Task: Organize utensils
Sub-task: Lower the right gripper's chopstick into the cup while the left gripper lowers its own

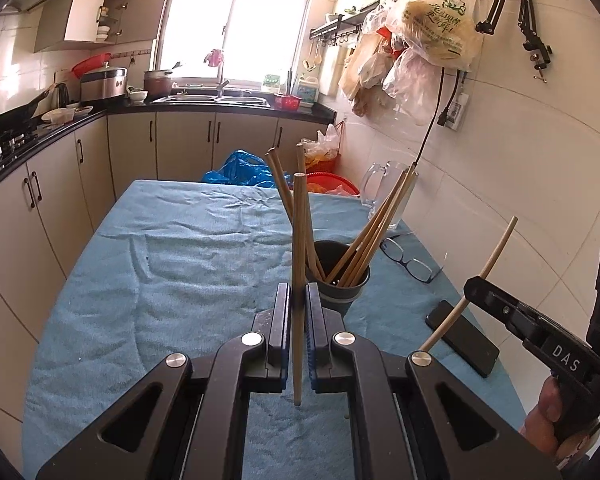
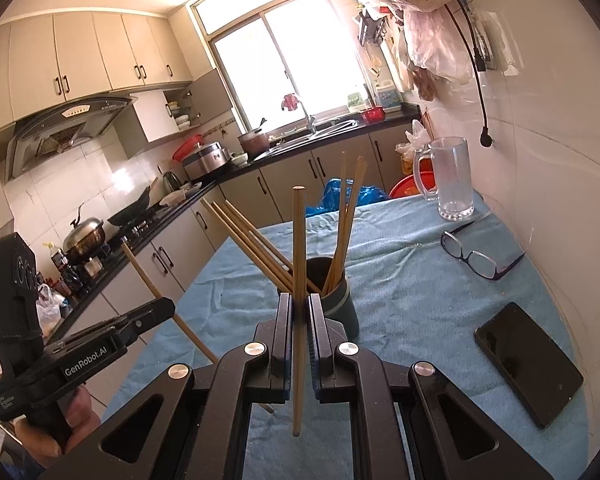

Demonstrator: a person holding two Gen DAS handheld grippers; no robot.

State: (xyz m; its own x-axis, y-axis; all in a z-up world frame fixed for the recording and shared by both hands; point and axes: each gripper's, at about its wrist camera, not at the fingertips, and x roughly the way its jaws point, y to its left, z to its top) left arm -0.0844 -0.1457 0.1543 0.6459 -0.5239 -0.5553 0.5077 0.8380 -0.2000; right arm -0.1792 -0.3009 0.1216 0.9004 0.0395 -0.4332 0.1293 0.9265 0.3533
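Your left hand-held gripper (image 1: 299, 308) pinches one upright chopstick (image 1: 299, 240); your right hand-held gripper (image 2: 300, 316) pinches another chopstick (image 2: 299, 248), both near the dark holder (image 1: 340, 284).

Both wrist views look forward and slightly down along own gripper, close over the blue-clothed counter (image 1: 160, 260), facing the window (image 2: 284, 64). Shared — dark holder (image 1: 338, 280), glasses (image 2: 476, 256), phone (image 1: 462, 338); right view sits further right.

chopsticks' (image 1: 356, 256) lower ends hidden inside dark holder (image 1: 340, 280).
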